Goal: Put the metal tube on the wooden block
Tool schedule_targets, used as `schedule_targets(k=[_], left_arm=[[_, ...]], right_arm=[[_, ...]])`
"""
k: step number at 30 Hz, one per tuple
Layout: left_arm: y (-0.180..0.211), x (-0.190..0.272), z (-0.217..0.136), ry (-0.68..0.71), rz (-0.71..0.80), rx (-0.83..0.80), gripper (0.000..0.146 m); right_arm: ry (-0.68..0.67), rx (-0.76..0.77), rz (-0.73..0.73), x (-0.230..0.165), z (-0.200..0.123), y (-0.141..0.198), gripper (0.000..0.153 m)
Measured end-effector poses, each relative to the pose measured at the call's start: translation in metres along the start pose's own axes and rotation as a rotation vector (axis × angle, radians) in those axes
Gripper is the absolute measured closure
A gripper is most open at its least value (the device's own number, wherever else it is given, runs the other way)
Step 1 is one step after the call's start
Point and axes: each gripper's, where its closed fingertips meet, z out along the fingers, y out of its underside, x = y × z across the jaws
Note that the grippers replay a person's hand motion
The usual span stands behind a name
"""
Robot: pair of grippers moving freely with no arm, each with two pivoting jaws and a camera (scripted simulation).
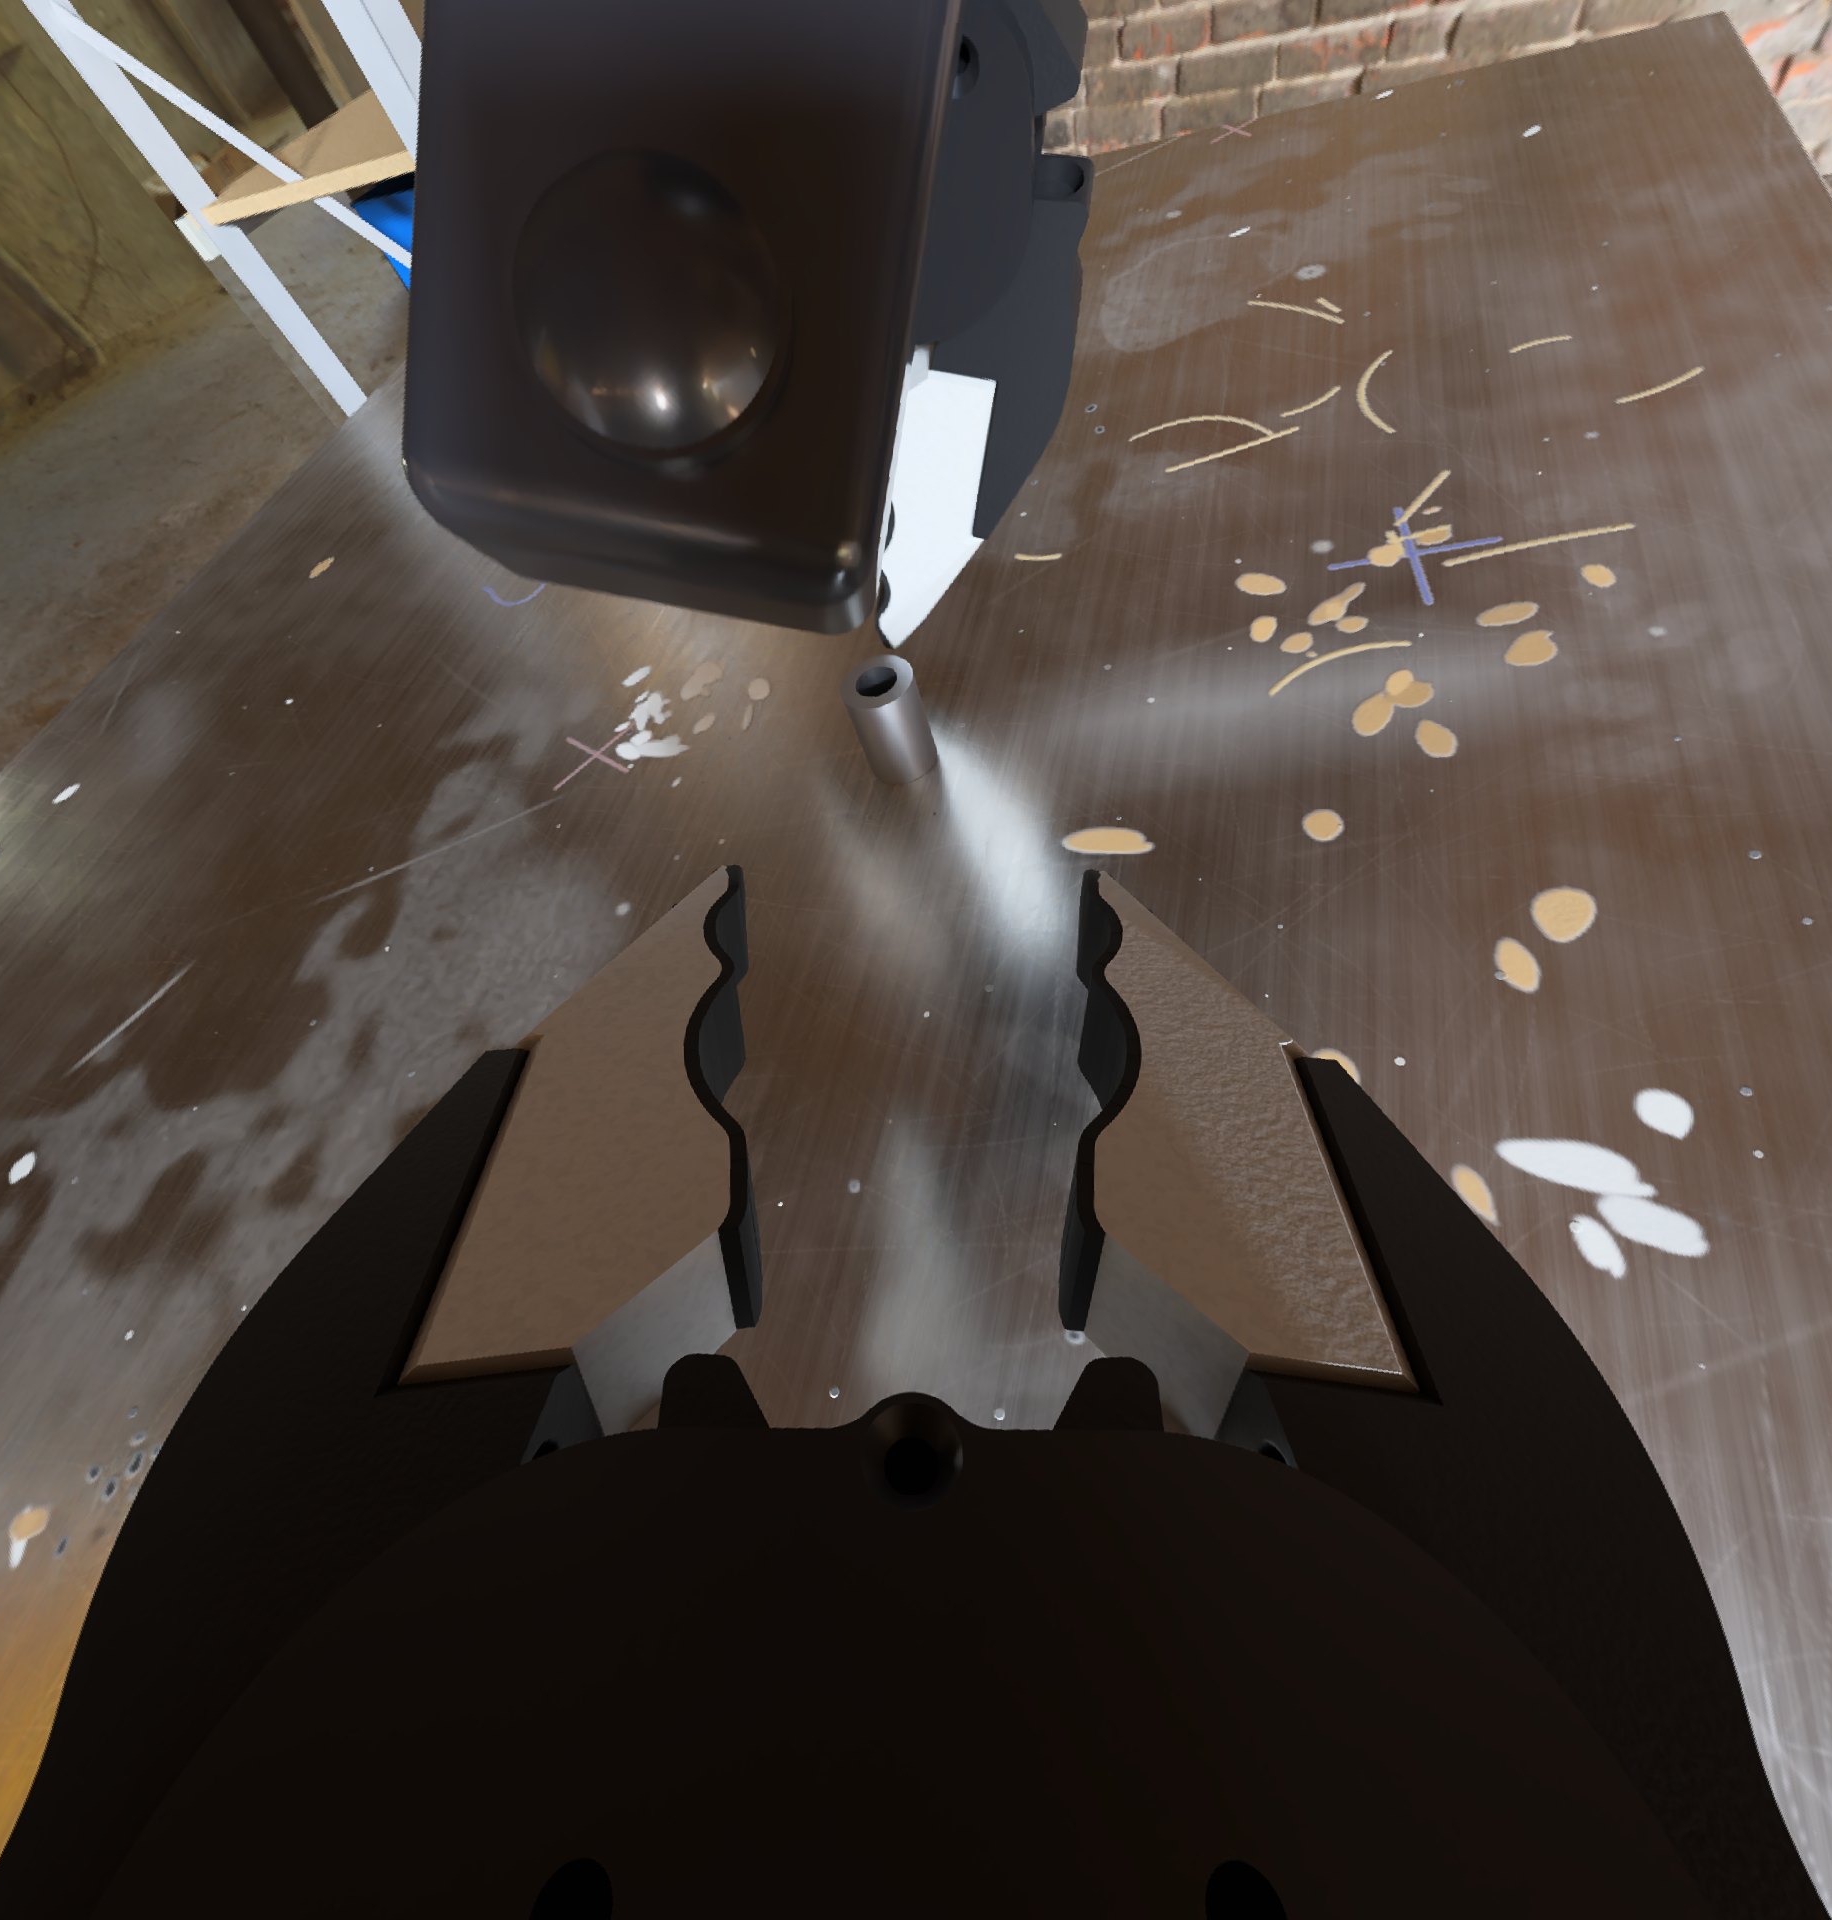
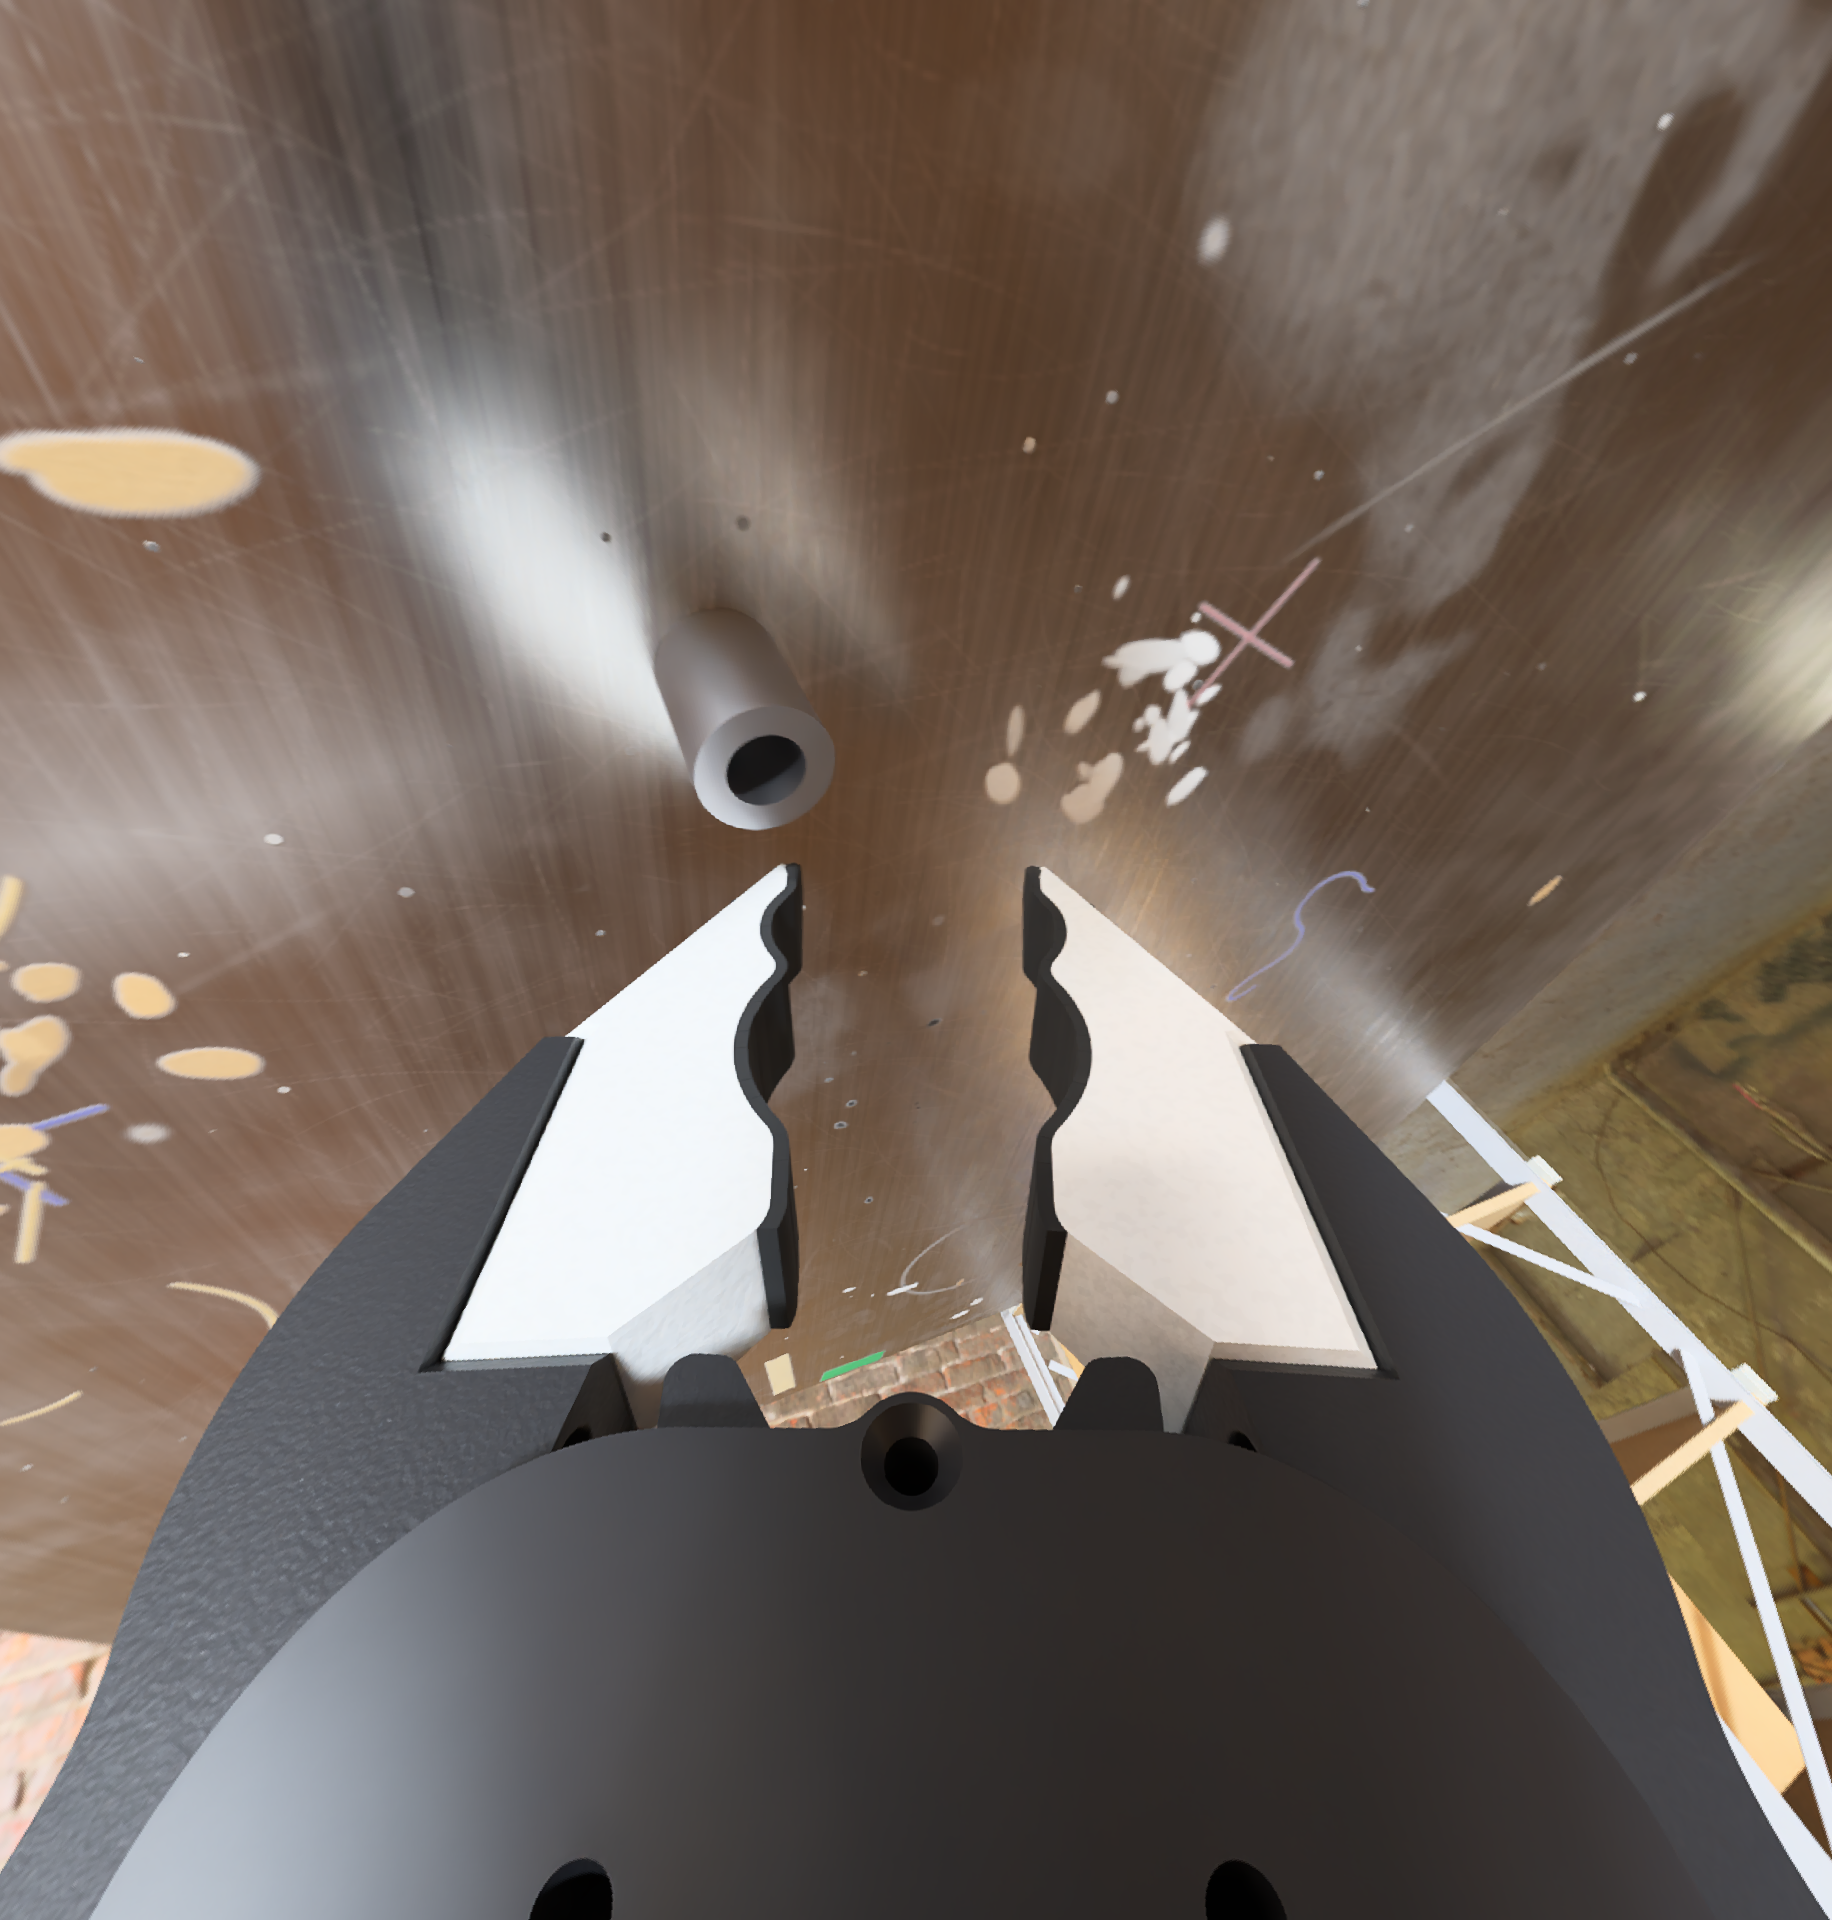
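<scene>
Nearest your left-hand lens, the left black two-finger gripper with tan pads (image 1: 912,883) hangs with its jaws spread and nothing between them, over the scratched brown metal desk (image 1: 1514,935). Just beyond its tips, around the middle of the desk and well clear of every edge, the short grey metal tube (image 1: 891,732) stands on end, slightly tilted, bore up. Directly above it you have the right black gripper with white pads (image 2: 912,873), jaws parted and empty, tips just short of the tube's open end (image 2: 764,767).

So nothing is gripped yet; by my reading the pick-up, carry and placing are all left. The wooden block shows in neither view, so you will have to find it.

Paint splashes and chalk marks lie flat. Past the far edge rise a brick wall (image 1: 1307,52) and a white shelf frame (image 1: 268,208). The only likely obstruction is the two grippers crowding each other.
</scene>
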Motion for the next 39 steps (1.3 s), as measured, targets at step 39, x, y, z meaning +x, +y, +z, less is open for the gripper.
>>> schedule_targets(k=[39], left_arm=[[0.003,0.001,0.001,0.007,0.009,-0.015,0.082]], right_arm=[[-0.249,0.293,-0.061,-0.028,-0.003,-0.028,0.118]])
